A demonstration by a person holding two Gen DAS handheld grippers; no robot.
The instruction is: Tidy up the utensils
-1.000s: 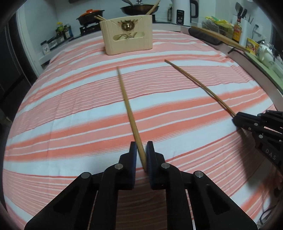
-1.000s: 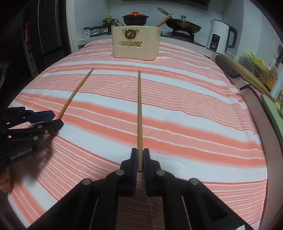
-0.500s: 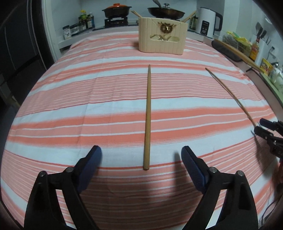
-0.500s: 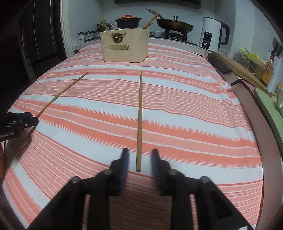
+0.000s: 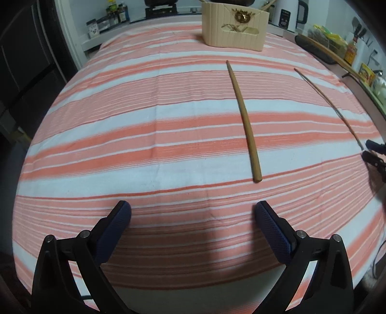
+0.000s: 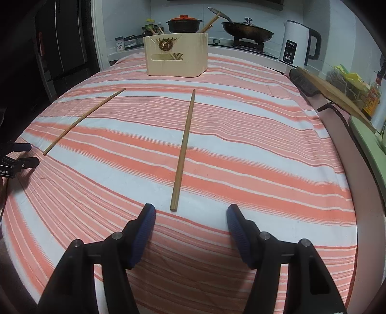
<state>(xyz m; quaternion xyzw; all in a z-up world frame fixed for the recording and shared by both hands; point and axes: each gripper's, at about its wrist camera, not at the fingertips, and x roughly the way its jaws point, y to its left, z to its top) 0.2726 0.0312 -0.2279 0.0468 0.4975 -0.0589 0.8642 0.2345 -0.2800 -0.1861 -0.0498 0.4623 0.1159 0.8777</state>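
Two wooden chopsticks lie apart on the striped cloth, pointing toward a cream utensil holder [image 5: 235, 31] at the far end. In the left wrist view the left chopstick [image 5: 244, 120] lies ahead and right of my open left gripper [image 5: 193, 212], and the right chopstick [image 5: 330, 103] lies far right. In the right wrist view the right chopstick [image 6: 183, 149] ends just ahead of my open right gripper [image 6: 190, 212]; the left chopstick [image 6: 83, 120] lies at left. The holder [image 6: 177, 55] contains several chopsticks. Both grippers are empty.
A stove with a red-lidded pot [image 6: 184, 23] and a pan [image 6: 247, 30] stands behind the table. A white kettle [image 6: 299, 46] is at the back right. A cutting board [image 6: 330, 89] and bottles line the right counter. The left gripper's tips [image 6: 21, 154] show at far left.
Both grippers let go of their chopsticks, opened wide and pulled back. The chopsticks now lie flat on the cloth.
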